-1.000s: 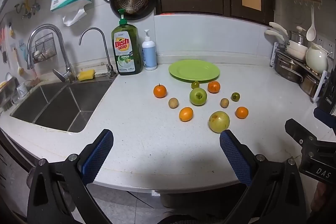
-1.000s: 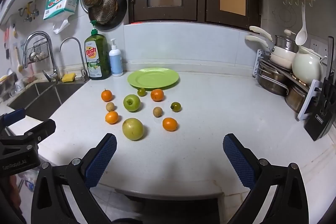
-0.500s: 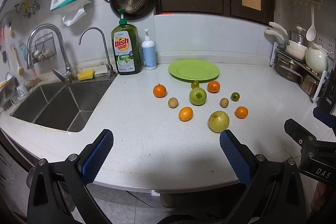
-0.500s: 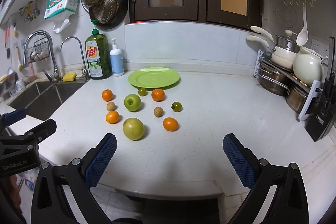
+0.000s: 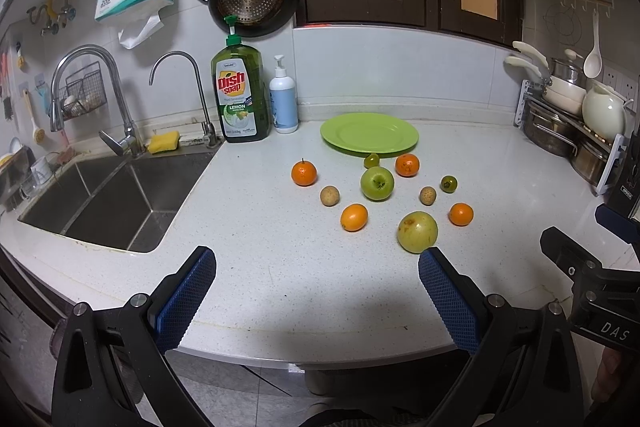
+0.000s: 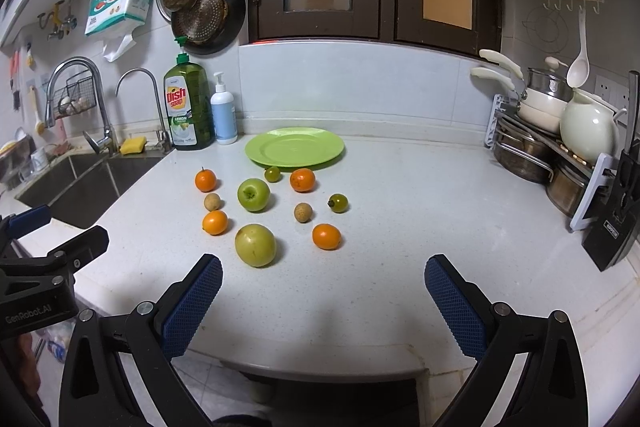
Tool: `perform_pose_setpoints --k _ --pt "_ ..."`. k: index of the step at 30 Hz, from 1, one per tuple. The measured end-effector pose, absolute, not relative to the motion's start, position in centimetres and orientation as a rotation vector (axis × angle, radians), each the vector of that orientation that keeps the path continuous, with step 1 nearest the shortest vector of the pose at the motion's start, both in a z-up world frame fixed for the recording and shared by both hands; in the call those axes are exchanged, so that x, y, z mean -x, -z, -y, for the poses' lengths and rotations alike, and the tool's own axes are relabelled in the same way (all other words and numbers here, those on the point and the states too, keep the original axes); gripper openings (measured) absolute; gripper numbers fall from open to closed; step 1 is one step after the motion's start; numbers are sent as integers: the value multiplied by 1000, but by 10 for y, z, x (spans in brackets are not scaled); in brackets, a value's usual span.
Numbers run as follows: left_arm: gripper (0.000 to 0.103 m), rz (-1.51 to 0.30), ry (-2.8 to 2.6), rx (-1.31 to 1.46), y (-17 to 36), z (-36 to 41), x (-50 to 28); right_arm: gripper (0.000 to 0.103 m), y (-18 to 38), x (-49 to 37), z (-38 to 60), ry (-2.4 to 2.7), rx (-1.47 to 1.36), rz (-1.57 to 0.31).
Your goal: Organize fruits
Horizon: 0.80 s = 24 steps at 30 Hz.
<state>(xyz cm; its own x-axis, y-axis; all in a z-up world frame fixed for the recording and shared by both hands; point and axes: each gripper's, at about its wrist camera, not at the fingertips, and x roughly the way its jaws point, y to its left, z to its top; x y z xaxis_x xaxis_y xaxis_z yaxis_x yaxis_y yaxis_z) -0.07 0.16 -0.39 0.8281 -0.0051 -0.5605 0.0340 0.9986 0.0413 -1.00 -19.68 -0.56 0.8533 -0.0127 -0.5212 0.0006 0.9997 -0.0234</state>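
Left wrist view first: the left hand-held gripper (image 5: 316,269) sits low in the frame with its blue pads spread wide, nothing between them, hanging over the front edge of the white table (image 5: 280,267). The fruits are all loose in the middle of the frame, just below the green plate (image 5: 369,134), which has nothing on it. There's a green apple (image 5: 377,183) in the centre, a yellow-green apple (image 5: 417,231) nearest the camera and just above the right pad, a stemmed tangerine (image 5: 304,173) off to the left, and another tangerine (image 5: 407,165) close to the plate rim. The sink (image 5: 104,199) takes up the left side, with a dish soap bottle (image 5: 239,99) behind it by the wall.

Right wrist view: the right hand-held gripper (image 6: 323,273) is also spread wide and holding nothing, low centre of the frame. Here the yellow-green apple (image 6: 255,245) sits just above the left pad, with a kumquat (image 6: 327,236) to its right and another kumquat (image 6: 215,222) to its left. Two brownish longans (image 6: 303,212) and two small dark green fruits (image 6: 338,203) are scattered between them and the plate (image 6: 294,147). The other gripper's black body pokes in at the left edge.
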Motion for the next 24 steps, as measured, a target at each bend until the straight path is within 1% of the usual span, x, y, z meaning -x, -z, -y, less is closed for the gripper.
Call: perform_pose_setpoints --k 8,12,17,19,21,24 --pt "103 -612 37 -50 10 0 -13 102 8 6 193 10 22 -557" --pt "103 -654 56 -53 11 -2 -21 102 9 -3 192 10 20 -567" --pt "103 -608 87 -133 12 -3 -33 102 11 -14 187 -4 13 -580" --pt "100 -581 108 -153 12 -3 -38 102 13 -19 184 -12 12 -587" --pt "95 -597 130 -179 15 -5 -45 102 15 -24 180 -19 13 -597" --pt "93 -610 176 -190 19 -8 -59 102 19 -35 171 -26 17 -616"
